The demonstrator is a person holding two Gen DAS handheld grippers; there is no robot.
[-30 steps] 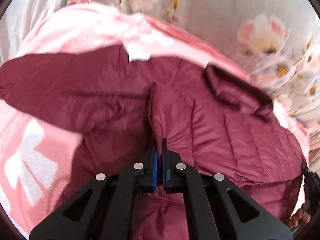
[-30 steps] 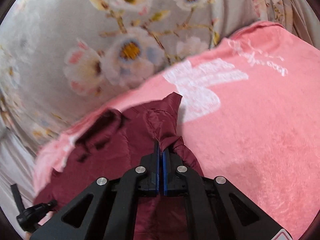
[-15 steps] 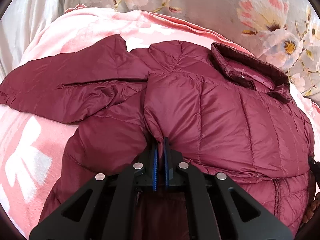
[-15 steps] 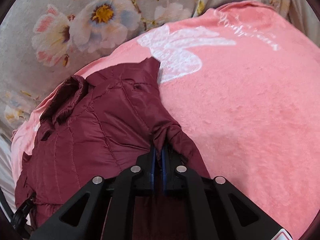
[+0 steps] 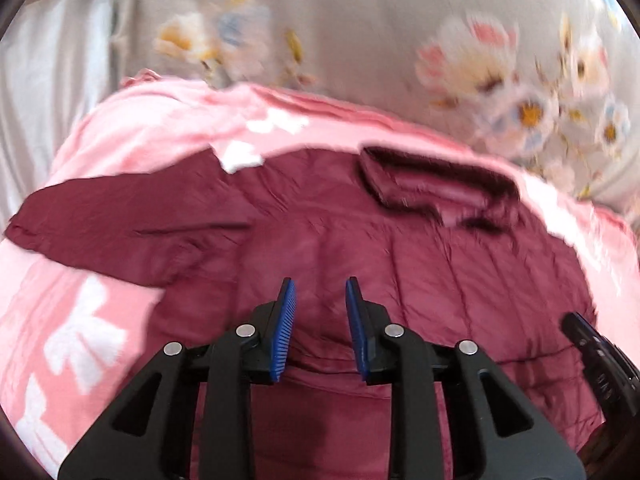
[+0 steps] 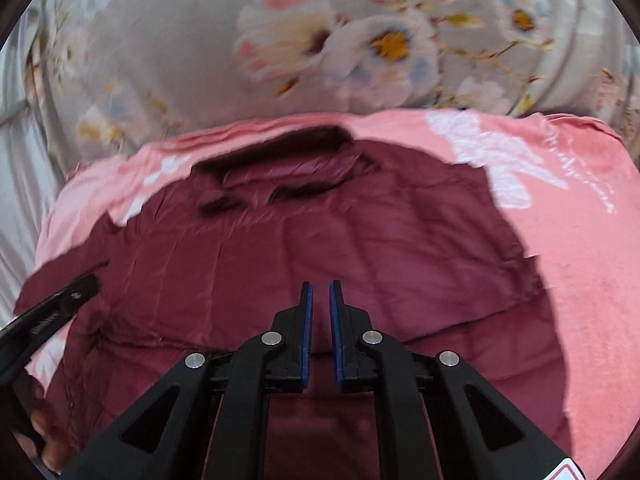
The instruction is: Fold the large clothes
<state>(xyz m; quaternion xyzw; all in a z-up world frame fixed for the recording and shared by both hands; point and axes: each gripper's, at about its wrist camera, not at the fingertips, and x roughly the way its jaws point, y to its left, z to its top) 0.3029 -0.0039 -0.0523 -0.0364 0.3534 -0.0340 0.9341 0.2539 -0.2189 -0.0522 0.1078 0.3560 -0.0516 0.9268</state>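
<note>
Lying spread on pink blanket [image 5: 132, 132]: maroon quilted jacket [image 5: 460, 264], collar [image 5: 436, 184] at far side, one sleeve [image 5: 120, 220] stretched left. Left wrist view, blurred: left gripper [image 5: 320, 292] above jacket, jaws opening, nothing between the pads; right gripper's tip cut off at right edge; floral sheet [image 5: 360, 24] behind.

Right wrist view, also blurred: right gripper [image 6: 320, 292] jaws slightly apart, gripping nothing, over jacket [image 6: 360, 232]; near hem hidden by fingers; blanket lettering illegible.
</note>
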